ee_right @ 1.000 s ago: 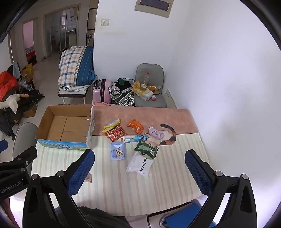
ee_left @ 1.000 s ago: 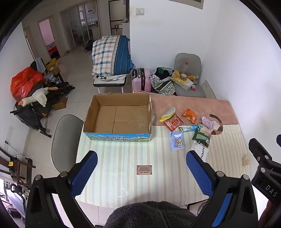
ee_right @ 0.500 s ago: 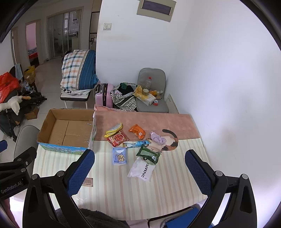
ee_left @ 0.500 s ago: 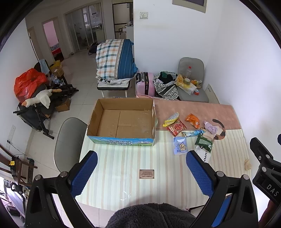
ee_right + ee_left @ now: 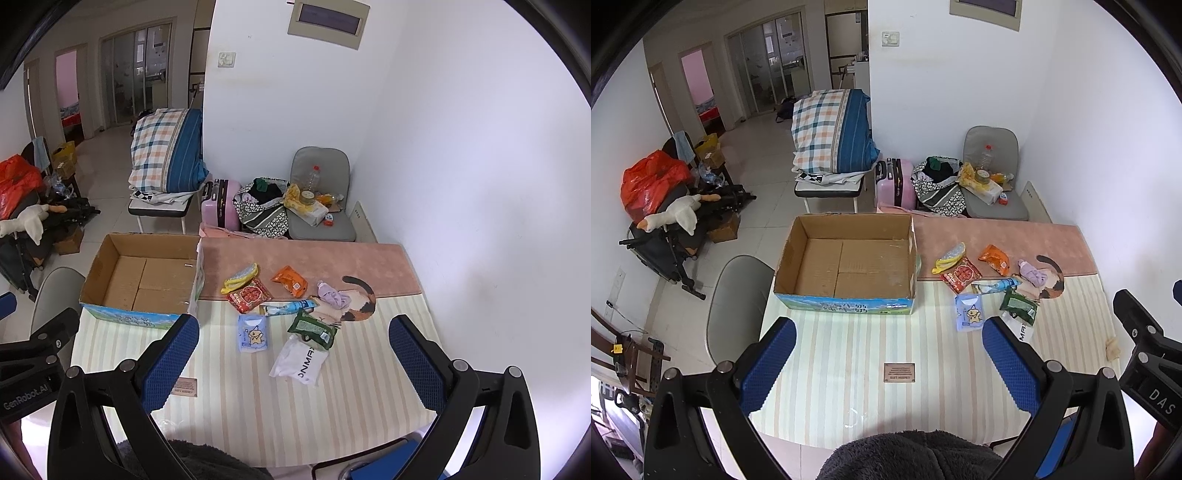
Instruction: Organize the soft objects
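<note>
Step in hand: approach, before the first pick. The cardboard box (image 5: 846, 262) stands open and holds nothing, on the far left part of the table (image 5: 849, 354). The soft packets lie in a loose cluster to the right of the box, none yet lifted.

Tool state: the left gripper (image 5: 888, 363) hangs above the near table edge, jaws spread wide, nothing between them. The right gripper (image 5: 293, 363) is likewise spread wide and holds nothing, high over the near right part of the table.

Item positions, right wrist view:
- white pouch (image 5: 300, 363), nearest of the cluster, its far end tucked under the green packet (image 5: 313, 329).
- blue tissue pack (image 5: 253, 333), just left of these, lying apart.
- red packet (image 5: 249, 294) and yellow mesh pouch (image 5: 241, 277), touching, near the box wall.
- orange packet (image 5: 290, 281) and lilac cloth (image 5: 334, 295), farther off, by the pink mat (image 5: 306, 258).

Next move, as a judgement: lower the right gripper onto the white pouch or the blue tissue pack. Both lie flat, so the jaws likely need to straddle an edge and pinch low. Expect the packet to sag during transfer left to the box.
</note>
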A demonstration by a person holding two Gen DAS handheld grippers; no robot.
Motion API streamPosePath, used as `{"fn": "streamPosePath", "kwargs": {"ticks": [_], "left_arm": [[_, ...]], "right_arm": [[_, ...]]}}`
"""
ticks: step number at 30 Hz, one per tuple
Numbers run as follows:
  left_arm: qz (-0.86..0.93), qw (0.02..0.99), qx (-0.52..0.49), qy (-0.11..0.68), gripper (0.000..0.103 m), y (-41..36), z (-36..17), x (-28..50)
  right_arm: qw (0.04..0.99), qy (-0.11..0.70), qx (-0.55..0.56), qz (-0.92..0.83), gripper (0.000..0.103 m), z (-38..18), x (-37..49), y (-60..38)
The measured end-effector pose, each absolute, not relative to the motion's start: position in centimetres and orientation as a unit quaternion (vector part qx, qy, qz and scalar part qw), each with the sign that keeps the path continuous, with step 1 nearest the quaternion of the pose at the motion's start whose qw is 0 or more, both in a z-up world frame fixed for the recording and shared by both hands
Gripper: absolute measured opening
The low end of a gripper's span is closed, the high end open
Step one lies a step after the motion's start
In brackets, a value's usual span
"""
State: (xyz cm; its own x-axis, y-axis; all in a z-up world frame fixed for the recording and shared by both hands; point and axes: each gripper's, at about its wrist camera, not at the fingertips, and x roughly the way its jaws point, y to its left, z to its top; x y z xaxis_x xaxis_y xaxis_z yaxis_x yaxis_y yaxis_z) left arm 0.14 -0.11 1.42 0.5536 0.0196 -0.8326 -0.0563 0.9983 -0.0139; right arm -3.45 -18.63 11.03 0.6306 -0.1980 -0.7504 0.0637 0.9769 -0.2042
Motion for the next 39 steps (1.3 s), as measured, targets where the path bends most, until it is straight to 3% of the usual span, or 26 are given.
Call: {"fn": "streamPosePath", "kwargs": {"ticks": [39], "left_arm": [[0.018, 0.887, -0.015, 0.461, 0.103, 0.4, 2.0, 0.7]], "right_arm": [[0.905, 0.413, -0.076, -0.071, 0.103, 11.6, -2.9, -17.4]]}}
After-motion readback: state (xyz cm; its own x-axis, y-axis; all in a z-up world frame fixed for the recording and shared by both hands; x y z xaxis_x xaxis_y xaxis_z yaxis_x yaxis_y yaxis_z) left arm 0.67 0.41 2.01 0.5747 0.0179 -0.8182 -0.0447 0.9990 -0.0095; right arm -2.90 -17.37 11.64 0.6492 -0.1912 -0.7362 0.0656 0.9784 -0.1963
